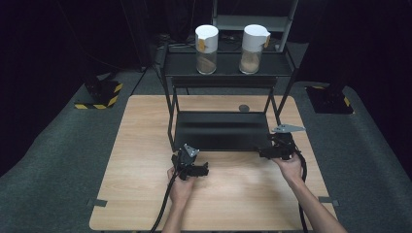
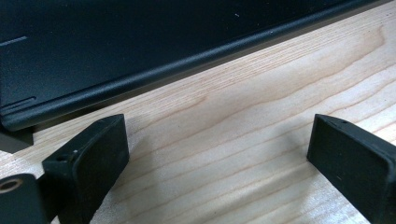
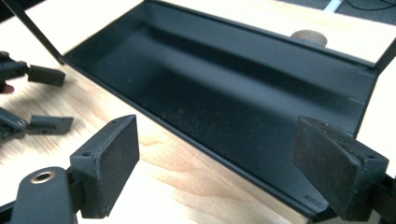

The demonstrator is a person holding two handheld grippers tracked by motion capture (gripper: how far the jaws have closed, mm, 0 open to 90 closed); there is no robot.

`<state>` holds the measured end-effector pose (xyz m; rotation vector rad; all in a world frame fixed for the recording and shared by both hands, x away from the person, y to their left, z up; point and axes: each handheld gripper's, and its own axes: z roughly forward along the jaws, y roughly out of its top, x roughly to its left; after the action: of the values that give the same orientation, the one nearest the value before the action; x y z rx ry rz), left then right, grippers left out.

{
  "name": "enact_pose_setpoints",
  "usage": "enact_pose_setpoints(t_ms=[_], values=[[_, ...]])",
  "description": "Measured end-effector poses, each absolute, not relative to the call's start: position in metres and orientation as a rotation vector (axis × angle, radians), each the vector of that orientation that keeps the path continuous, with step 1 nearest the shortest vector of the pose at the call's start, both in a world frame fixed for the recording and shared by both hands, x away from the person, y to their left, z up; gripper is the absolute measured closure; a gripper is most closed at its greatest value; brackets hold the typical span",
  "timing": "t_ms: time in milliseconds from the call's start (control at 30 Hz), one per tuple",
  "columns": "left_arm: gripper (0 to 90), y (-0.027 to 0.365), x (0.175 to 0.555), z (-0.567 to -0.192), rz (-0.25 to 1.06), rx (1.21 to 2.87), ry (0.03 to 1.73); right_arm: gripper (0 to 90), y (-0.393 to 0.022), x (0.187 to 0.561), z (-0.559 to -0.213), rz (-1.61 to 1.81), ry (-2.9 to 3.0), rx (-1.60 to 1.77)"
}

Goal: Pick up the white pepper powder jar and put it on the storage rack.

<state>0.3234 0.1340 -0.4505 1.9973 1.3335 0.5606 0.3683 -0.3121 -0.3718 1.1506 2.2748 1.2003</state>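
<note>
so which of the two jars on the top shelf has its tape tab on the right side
The right jar, above the right gripper. Its yellowish tab sits on the lid's right edge, while the left jar has its tab on the lid's left edge.

I work at a pale wooden counter (image 1: 145, 184) standing on dark grey carpet (image 1: 58, 160). The room behind lies in near darkness. Two black bases, the left striped yellow and black (image 1: 99, 94), the right plainer (image 1: 330, 99), sit on the floor beyond the counter's far corners.
</note>
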Motion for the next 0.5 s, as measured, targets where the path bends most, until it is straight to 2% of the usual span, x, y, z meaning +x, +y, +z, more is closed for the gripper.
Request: enact_pose_setpoints(t_ms=[500], values=[[5.4,0.134,0.323,-0.45,0.56,1.998,1.334,14.6,-0.29,0.373,-0.404,1.085,2.339,1.19]])
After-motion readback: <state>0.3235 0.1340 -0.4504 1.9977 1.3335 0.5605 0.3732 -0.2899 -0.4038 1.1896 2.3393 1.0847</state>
